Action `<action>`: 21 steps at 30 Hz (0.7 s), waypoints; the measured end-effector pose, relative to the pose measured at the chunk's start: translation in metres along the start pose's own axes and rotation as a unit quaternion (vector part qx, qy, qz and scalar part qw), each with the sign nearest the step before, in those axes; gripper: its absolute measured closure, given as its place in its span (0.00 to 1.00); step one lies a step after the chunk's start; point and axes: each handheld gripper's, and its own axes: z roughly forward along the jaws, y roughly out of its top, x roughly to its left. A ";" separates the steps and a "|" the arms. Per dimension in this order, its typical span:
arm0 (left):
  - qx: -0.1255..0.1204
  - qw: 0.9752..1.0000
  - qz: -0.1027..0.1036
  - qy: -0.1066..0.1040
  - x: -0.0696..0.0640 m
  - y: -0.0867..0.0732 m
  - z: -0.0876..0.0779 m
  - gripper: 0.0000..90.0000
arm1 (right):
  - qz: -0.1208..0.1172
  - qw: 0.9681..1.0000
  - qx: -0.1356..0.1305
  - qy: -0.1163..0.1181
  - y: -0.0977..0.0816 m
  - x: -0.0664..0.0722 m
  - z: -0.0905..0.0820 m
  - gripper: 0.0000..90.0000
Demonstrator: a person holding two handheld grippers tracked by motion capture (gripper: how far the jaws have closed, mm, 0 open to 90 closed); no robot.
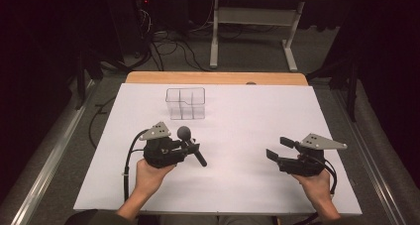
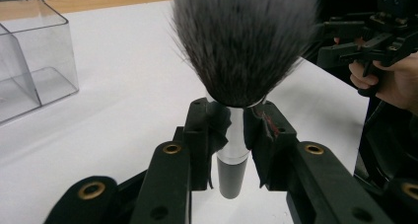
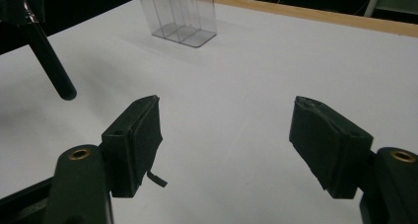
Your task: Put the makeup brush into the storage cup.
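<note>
Left gripper (image 2: 231, 130): we're pinching the makeup brush (image 2: 236, 61) at its shiny metal ferrule, fingers (image 2: 204, 130) pressing both sides with their black rubbery pads. The dense, soft dark bristle head with pale tips is sitting just above the pads, and the round matte black handle is sticking out below. In the high view the brush (image 1: 190, 144) is sitting tilted above the white desk (image 1: 237, 111), head up toward the far side.

Right gripper (image 3: 231, 145): fingers (image 3: 140, 135) are standing spread wide, nothing between them, pads flat and worn at the edges, one with a loose flap.

Clear rigid plastic organizer (image 1: 185, 103), boxy with inner dividers, is standing upright on the desk beyond the left gripper, well apart from both. The desk is showing a wood edge at the far side.
</note>
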 end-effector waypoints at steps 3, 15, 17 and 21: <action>-0.003 1.000 -0.003 0.001 0.001 0.000 -0.001 0.78 | -0.003 1.000 -0.002 -0.010 -0.005 -0.004 0.000 0.33; -0.013 1.000 -0.008 0.019 0.006 0.002 -0.005 0.78 | -0.021 0.999 -0.010 -0.041 -0.021 -0.008 0.002 0.34; -0.014 1.000 -0.007 0.026 0.008 0.003 -0.006 0.78 | -0.012 0.999 -0.004 -0.045 -0.023 -0.011 0.003 0.34; -0.018 0.999 -0.006 0.039 0.011 0.005 -0.010 0.78 | -0.005 0.999 -0.003 -0.053 -0.027 -0.015 0.005 0.34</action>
